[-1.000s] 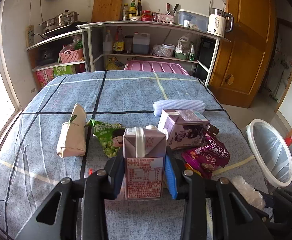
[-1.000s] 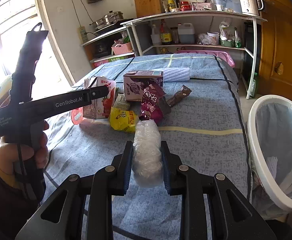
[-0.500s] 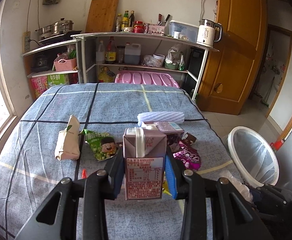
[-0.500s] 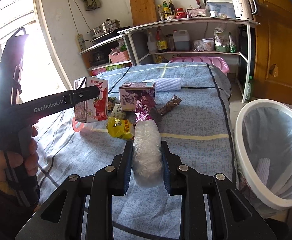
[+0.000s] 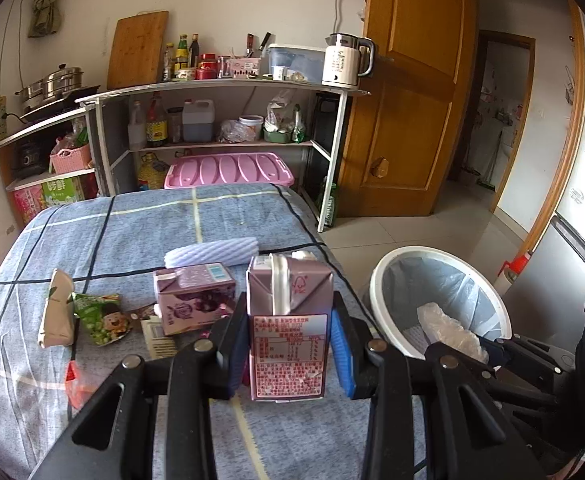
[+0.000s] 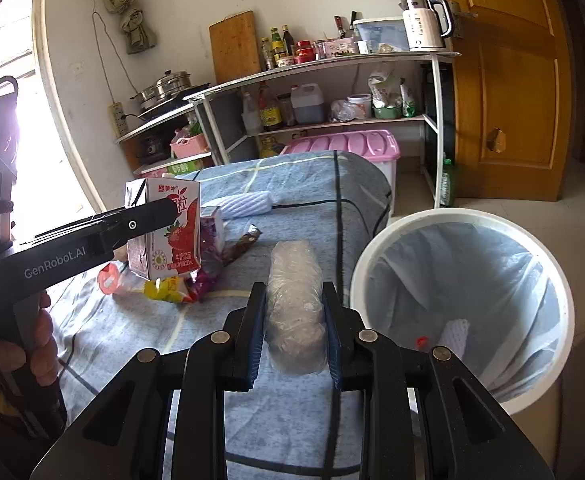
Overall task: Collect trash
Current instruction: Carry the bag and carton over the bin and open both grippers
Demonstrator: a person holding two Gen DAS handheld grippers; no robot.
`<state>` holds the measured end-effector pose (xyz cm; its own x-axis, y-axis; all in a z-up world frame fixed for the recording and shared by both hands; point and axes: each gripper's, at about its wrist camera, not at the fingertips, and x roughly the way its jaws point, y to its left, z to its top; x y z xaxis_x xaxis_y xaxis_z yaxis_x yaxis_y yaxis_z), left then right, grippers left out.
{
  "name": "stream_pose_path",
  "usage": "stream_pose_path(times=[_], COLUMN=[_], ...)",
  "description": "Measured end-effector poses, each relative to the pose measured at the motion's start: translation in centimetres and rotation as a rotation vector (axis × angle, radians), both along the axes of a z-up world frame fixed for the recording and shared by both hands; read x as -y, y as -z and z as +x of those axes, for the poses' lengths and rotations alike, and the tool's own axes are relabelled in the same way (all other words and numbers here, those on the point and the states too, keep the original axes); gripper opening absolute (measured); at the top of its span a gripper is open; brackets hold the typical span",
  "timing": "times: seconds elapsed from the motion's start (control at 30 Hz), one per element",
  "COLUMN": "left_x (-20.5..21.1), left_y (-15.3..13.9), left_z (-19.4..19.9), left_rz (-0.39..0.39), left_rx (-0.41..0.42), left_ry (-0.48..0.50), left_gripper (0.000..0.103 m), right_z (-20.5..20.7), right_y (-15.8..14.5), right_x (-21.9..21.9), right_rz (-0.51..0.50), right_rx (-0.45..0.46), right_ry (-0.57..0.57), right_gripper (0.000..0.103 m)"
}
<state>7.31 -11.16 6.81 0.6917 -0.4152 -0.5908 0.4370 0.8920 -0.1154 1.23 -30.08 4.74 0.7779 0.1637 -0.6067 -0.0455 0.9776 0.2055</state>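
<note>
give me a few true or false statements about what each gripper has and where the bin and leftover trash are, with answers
1. The left gripper is shut on an upright purple and red drink carton. True.
2. The right gripper is open and holds nothing. False: its fingers clamp a crumpled clear plastic wrap bundle.
3. The white round bin with a pale plastic liner stands on the floor beside the blue checked bed cover. True.
4. The bin is completely empty. False: a white mesh piece and a small red bit lie in it.
5. A second purple carton lies on the cover. True.
</note>
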Motion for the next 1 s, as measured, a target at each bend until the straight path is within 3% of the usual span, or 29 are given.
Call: stream_pose_path(times=[0.43, 1.0], left_x=[9.3, 16.7], left_y=[1.3, 5.3], left_z=[-0.1, 0.3], left_rz=[-0.013, 0.019], left_rx=[-0.057, -0.189], left_ry=[0.173, 0.275], left_gripper=[0.038, 0.038], right_z=[-0.6, 1.4], right_y=[0.7, 5.1], right_x=[7.8, 13.8], right_rz=[-0.023, -0.03], right_rx=[-0.045, -0.196], right_ry=[0.149, 0.241], right_gripper=[0.027, 0.028])
